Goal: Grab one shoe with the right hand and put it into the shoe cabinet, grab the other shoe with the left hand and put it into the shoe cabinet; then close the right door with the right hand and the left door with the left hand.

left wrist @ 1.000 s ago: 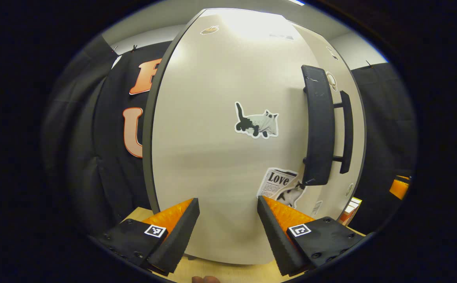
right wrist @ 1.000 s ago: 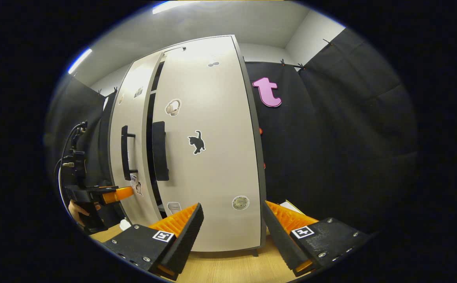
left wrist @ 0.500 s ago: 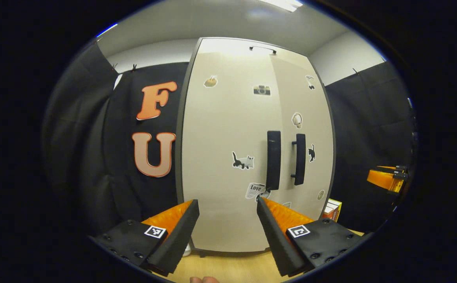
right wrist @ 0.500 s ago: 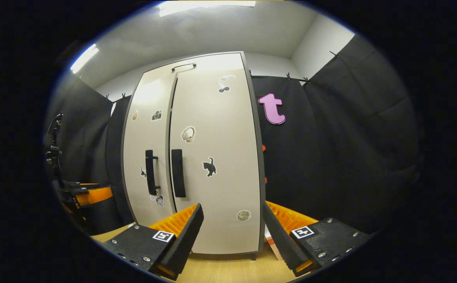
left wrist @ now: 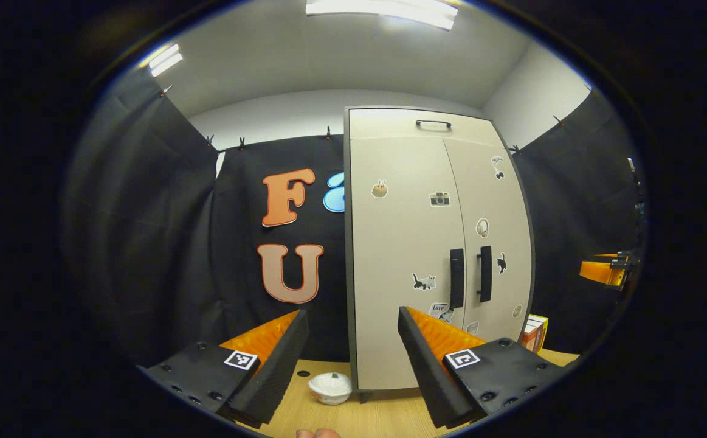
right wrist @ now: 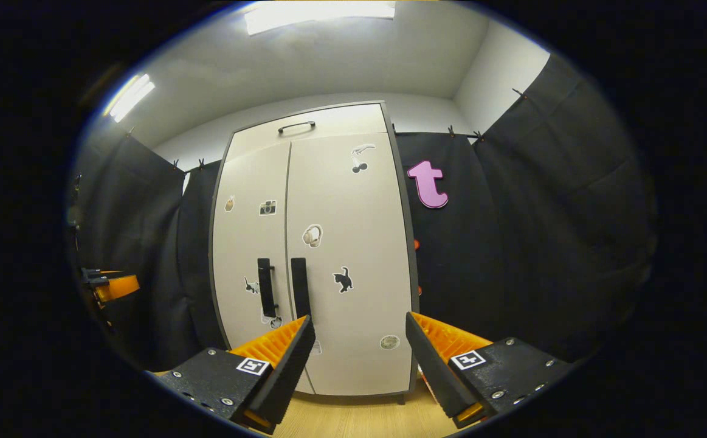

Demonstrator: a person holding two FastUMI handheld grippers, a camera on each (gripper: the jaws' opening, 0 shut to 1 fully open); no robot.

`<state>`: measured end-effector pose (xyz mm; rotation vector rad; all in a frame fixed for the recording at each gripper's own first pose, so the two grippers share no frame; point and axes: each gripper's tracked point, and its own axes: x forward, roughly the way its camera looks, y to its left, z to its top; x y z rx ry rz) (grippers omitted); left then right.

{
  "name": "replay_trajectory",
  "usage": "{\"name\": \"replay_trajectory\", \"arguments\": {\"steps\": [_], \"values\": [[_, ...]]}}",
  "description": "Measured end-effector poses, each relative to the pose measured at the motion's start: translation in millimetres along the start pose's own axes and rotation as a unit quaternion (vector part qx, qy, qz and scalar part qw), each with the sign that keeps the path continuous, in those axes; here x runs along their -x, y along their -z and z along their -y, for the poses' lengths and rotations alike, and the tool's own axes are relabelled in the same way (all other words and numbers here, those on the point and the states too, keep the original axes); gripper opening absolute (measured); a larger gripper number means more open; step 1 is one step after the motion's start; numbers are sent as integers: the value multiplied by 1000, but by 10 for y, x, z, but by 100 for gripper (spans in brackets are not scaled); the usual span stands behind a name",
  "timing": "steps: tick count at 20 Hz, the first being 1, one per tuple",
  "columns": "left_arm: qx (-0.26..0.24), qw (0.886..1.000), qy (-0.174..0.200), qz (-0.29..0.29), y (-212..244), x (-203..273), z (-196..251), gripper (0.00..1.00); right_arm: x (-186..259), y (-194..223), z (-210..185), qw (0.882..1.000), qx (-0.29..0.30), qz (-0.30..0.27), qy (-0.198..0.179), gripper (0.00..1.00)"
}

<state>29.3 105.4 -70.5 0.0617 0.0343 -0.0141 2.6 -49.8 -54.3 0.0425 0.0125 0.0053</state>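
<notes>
Beside the shut cabinet (left wrist: pixel 414 243), a bowl-like dish (left wrist: pixel 330 387); both claws (left wrist: pixel 353 359) (right wrist: pixel 359 365) gape, empty.

A small white bowl (left wrist: pixel 330 387) sits on the pale wooden floor (left wrist: pixel 383 417) close to the black cloth wall (left wrist: pixel 146 231), an orange-and-white box (left wrist: pixel 534 333) stands upright farther along the floor, and bright ceiling lights (left wrist: pixel 383 8) glow overhead.

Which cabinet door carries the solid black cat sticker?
The right door: its cat sticker is all black. The left door has a black-and-white cat beside its handle.
</notes>
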Motion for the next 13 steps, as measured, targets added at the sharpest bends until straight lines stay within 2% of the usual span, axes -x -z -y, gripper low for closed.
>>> {"name": "replay_trajectory", "arguments": {"steps": [2,5,13], "values": [[8,1000,-2,-7,54,16,-46,99,-7,11,-60,1000,2,-3,-5,93],[15,1000,-5,-20,159,-102,-162,96,3,19,-136,1000,6,-4,-13,93],[32,999,-7,-27,242,-200,-200,94,-11,-44,-52,1000,29,-5,-3,92]]}}
